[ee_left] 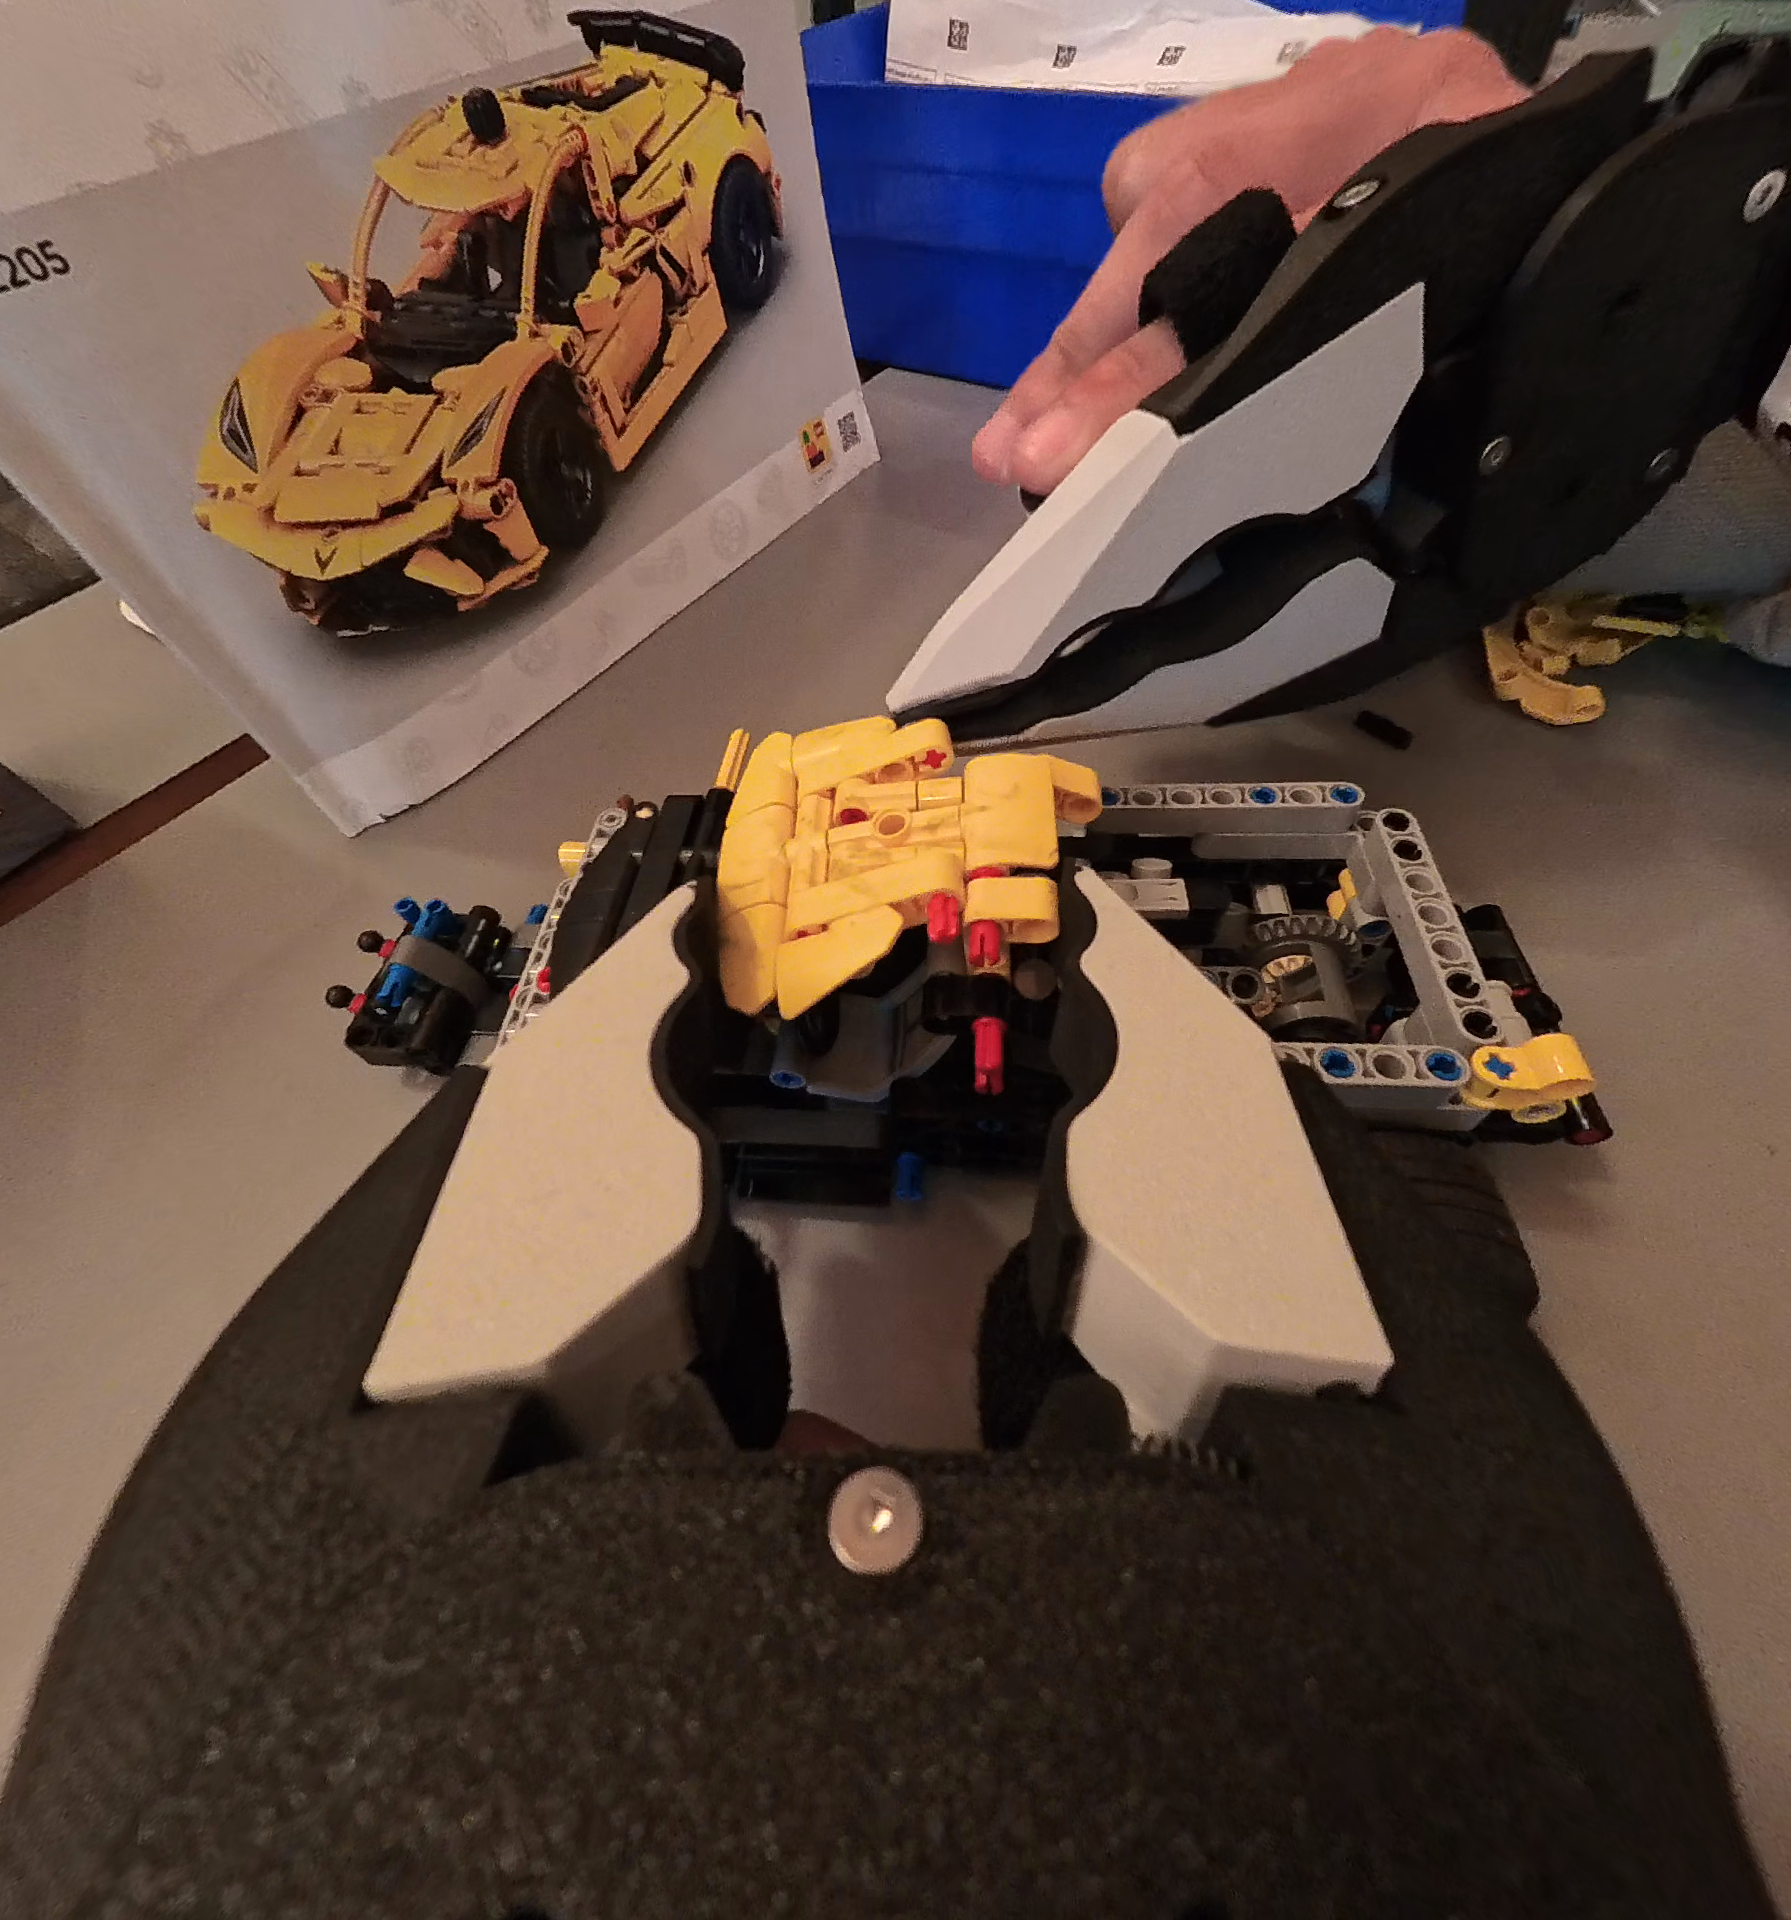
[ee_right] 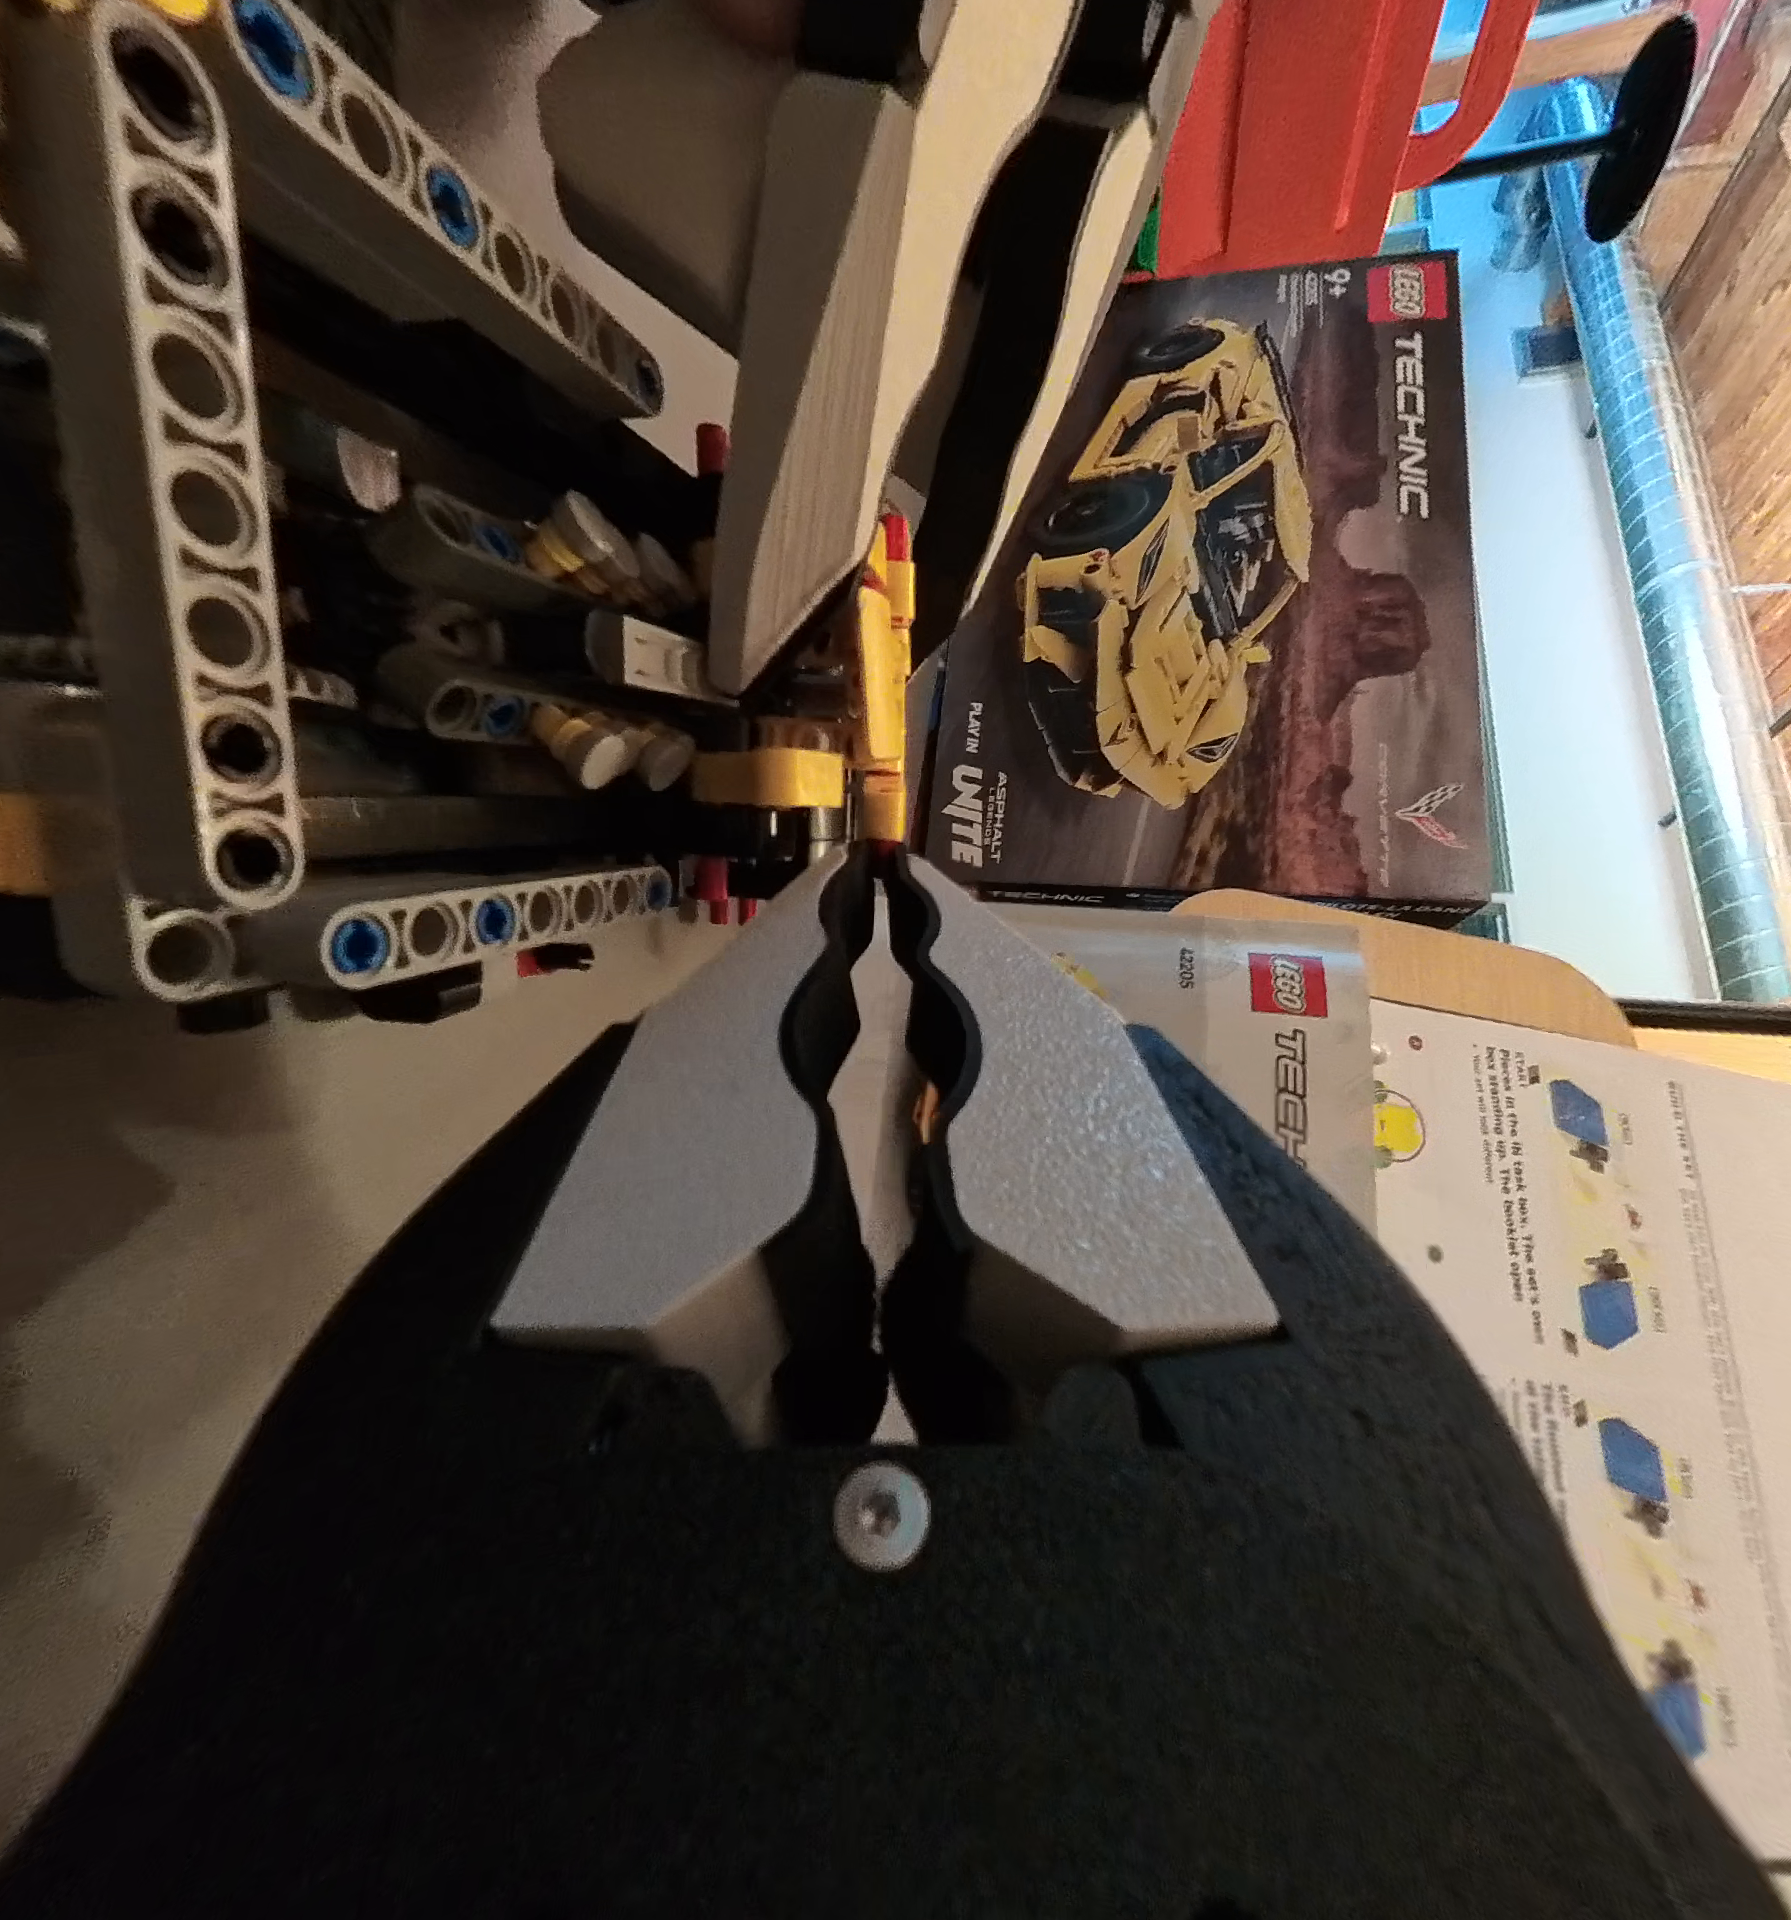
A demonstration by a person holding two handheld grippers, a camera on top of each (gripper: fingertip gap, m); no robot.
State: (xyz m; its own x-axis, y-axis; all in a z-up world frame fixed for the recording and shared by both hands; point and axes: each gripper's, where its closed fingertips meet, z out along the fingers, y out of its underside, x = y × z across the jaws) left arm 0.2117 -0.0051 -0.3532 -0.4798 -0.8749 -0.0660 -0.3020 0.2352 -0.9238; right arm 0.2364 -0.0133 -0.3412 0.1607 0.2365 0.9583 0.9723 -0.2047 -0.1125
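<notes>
**Left hand-held gripper** (ee_left: 886, 904): the jaws stand wide apart, one on each side of the yellow panel assembly (ee_left: 870, 862). The fingertips (ee_left: 662, 935) sit right at its flanks. I cannot tell whether the pads press it or only bracket it.

**Right hand-held gripper** (ee_left: 906, 717): held in a person's hand (ee_left: 1234, 208), it comes in from the right, rolled on its side. The jaws are drawn together down to the tips. The tips rest against the far edge of the yellow panel assembly, by a red pin. The right wrist view shows only a sliver of gap at the tips. Whether anything is nipped there is not readable.

**Yellow panel assembly**: it sits on top of the black front section of the grey beam chassis (ee_left: 1410, 904), tilted slightly. The chassis lies flat on the bench (ee_left: 143, 1195), mid-surface. Gears show inside its open frame.

**Surroundings**:
- A model box (ee_left: 455, 364) printed with a yellow car is propped upright beyond the chassis, toward the bench's left edge.
- A blue bin (ee_left: 932, 208) stands behind it, at the far side.
- Loose yellow parts (ee_left: 1545, 665) and a small black pin (ee_left: 1384, 725) lie on the bench beyond the chassis, under the right hand-held gripper.
- A printed instruction sheet (ee_right: 1597, 1351) shows in the right wrist view.
</notes>
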